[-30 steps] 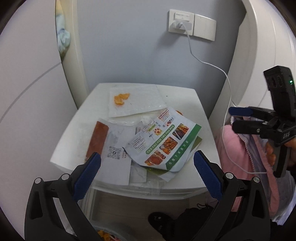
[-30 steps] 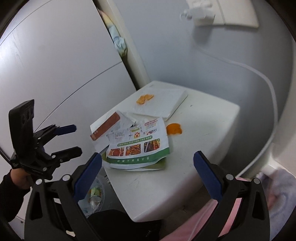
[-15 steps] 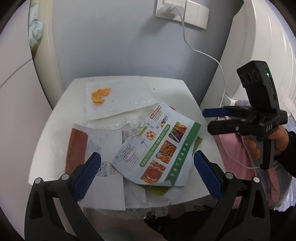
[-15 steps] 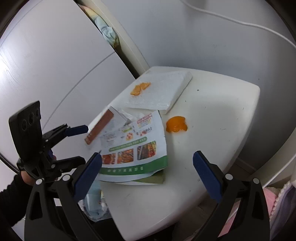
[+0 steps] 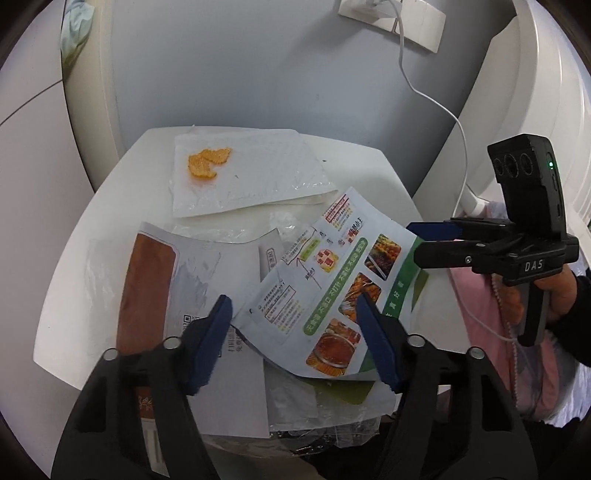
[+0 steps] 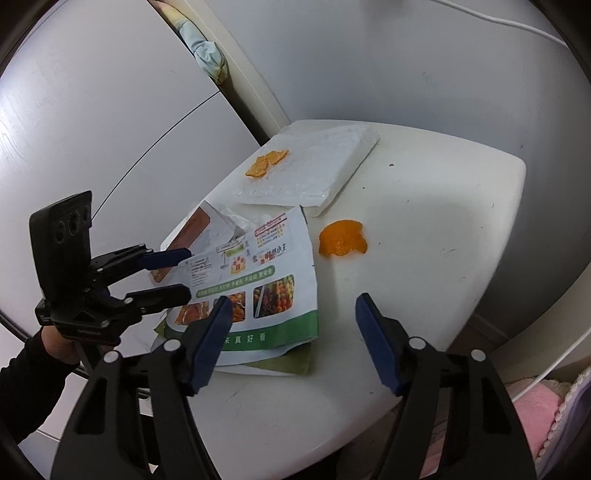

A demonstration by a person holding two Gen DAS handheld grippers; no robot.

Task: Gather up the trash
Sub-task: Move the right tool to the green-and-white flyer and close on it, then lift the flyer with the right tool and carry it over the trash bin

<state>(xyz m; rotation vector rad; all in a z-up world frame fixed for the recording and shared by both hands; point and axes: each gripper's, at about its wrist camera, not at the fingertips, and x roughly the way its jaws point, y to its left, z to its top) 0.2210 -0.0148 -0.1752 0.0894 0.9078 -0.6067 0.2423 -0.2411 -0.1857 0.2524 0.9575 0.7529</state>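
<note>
A small white table (image 5: 110,192) holds trash: a white and green food packet (image 5: 332,280), a white and brown wrapper (image 5: 155,280), crumpled clear plastic (image 5: 295,402), a white foam sheet (image 5: 258,173) with orange peel bits (image 5: 207,164) on it. A larger orange peel (image 6: 343,238) lies loose on the table (image 6: 443,240). My left gripper (image 5: 295,345) is open, its fingers astride the near edge of the food packet (image 6: 266,280). My right gripper (image 6: 293,339) is open, above the packet's green edge; it also shows in the left wrist view (image 5: 421,242).
A grey wall (image 5: 240,74) stands behind the table with a socket (image 5: 391,18) and a white charging cable (image 5: 458,129). White cabinet doors (image 6: 92,129) are at the left. Pink fabric (image 6: 535,413) lies at the right of the table.
Both grippers have come closer to the table and down over the food packet. Both now have their jaws less wide than before. The trash has not moved.
</note>
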